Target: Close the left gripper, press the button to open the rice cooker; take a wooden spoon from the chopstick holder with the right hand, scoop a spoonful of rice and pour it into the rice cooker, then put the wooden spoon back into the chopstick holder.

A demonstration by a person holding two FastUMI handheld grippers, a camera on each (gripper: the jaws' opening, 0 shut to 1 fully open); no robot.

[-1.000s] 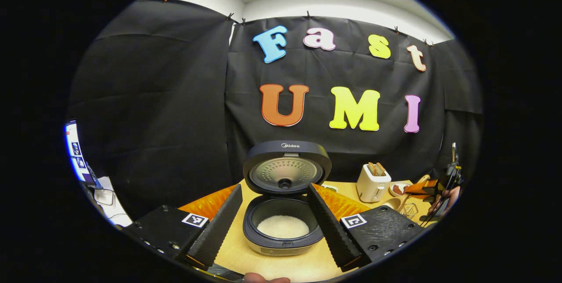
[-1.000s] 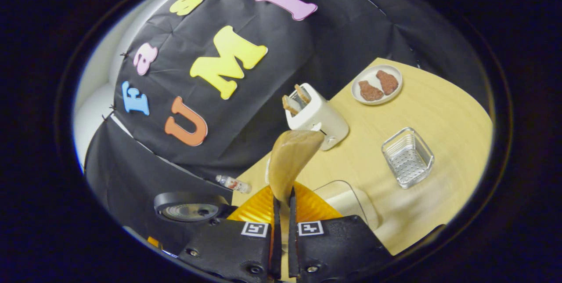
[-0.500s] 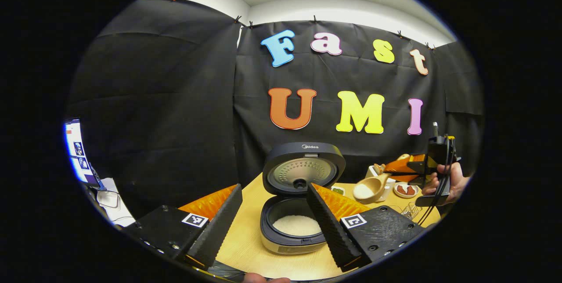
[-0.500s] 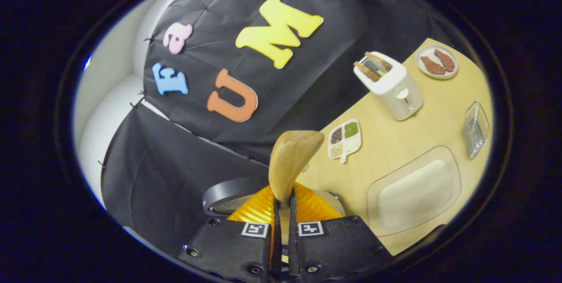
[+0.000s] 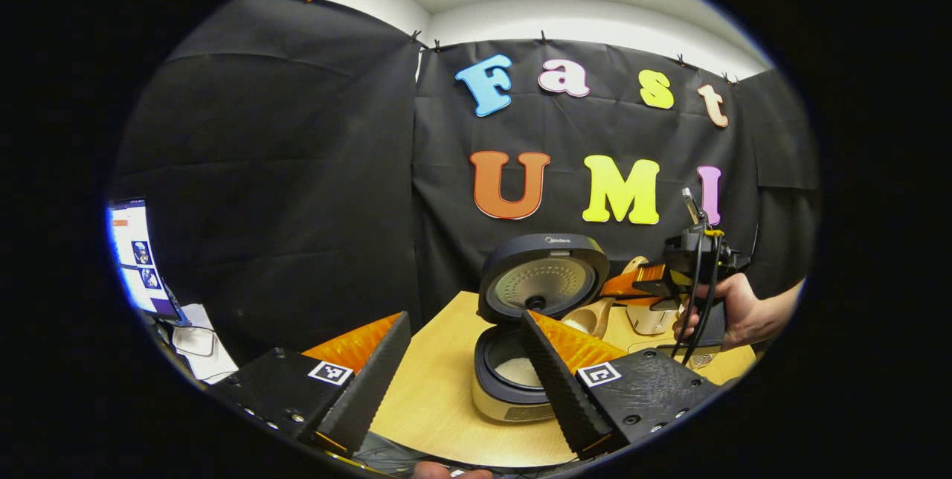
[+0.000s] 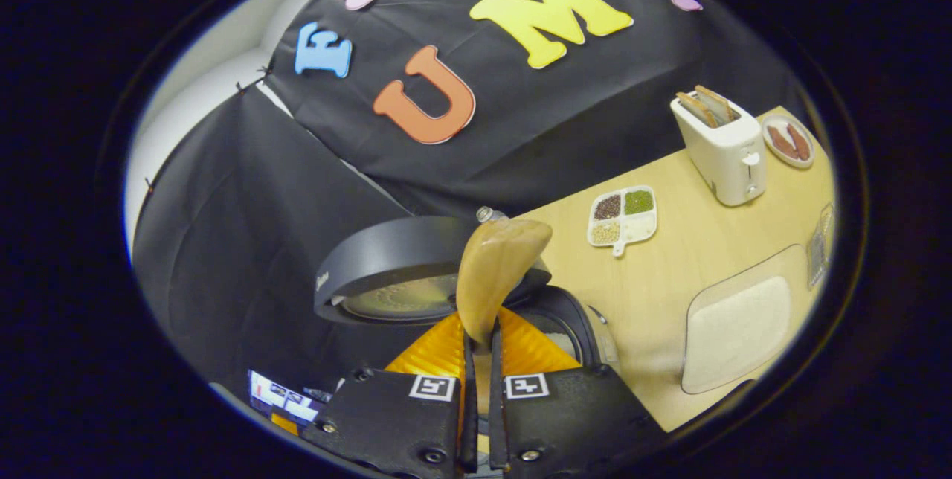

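The rice cooker [image 5: 513, 382] stands open on the wooden table, lid [image 5: 543, 280] raised and white rice in its pot. My left gripper [image 5: 462, 324] hangs open in front of it, holding nothing. A hand [image 5: 740, 312] holds my right gripper [image 5: 645, 282] just right of the cooker. In the right gripper view that gripper [image 6: 478, 338] is shut on the handle of the wooden spoon [image 6: 497, 271]. The spoon's bowl [image 5: 587, 317] hovers beside the pot's right rim, at the lid [image 6: 394, 271] and pot [image 6: 569, 323]. What it carries is hidden.
A clear tray of rice [image 6: 736, 330] lies right of the cooker. Behind stand a divided dish of grains [image 6: 623, 215], a white toaster [image 6: 723, 148] and a plate of meat [image 6: 788, 140]. A wire-mesh holder [image 6: 822, 241] sits at the table's [image 6: 692, 256] right edge.
My right gripper has carried the spoon leftward from the rice tray to the open cooker. The left gripper view has swung left, so the cooker now sits further right in it.
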